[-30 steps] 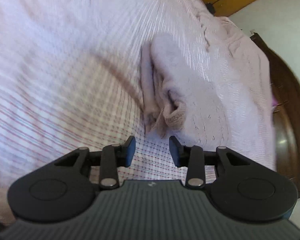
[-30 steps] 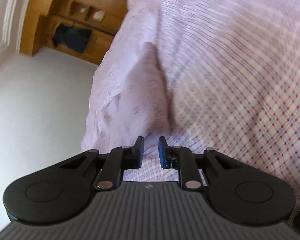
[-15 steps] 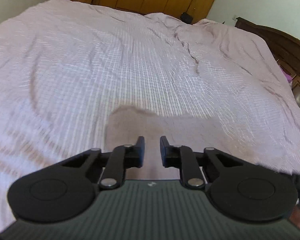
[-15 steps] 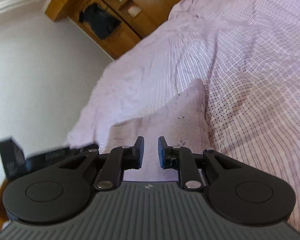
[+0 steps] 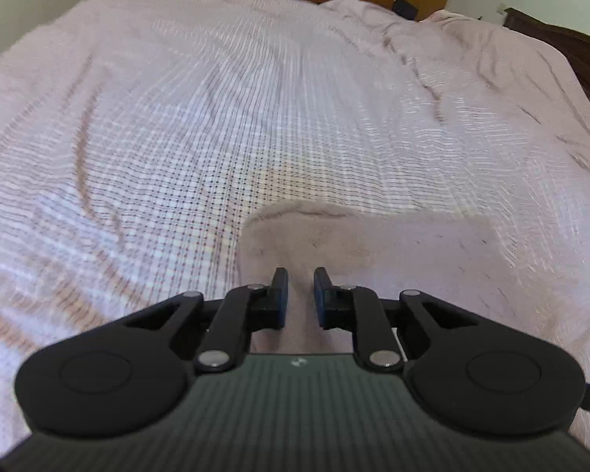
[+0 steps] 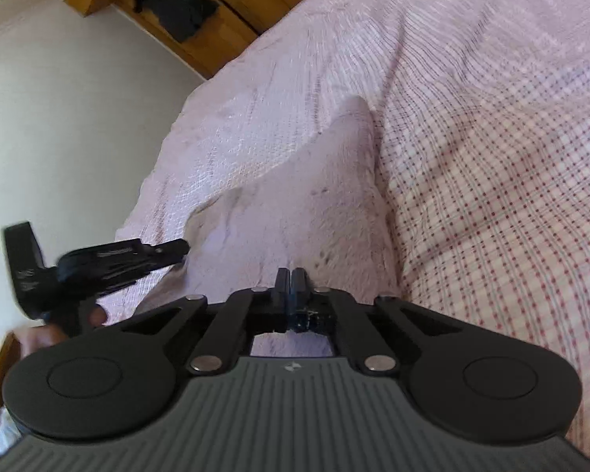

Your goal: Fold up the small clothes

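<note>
- Pale pink garment (image 5: 373,244) spread on the checked bedsheet (image 5: 216,137), at the bed's near edge, held up at two points.
- Left gripper (image 5: 298,291): fingers narrow, just closed in, pinching cloth that runs between them.
- Right gripper (image 6: 291,287): fingers just pressed together on the garment's near edge.
- Risk, as a judgement: thin grip at the hem slipping if the pull is uneven, dropping a corner and skewing the fold.
- Soft knit likely to bunch against the bedsheet.
</note>
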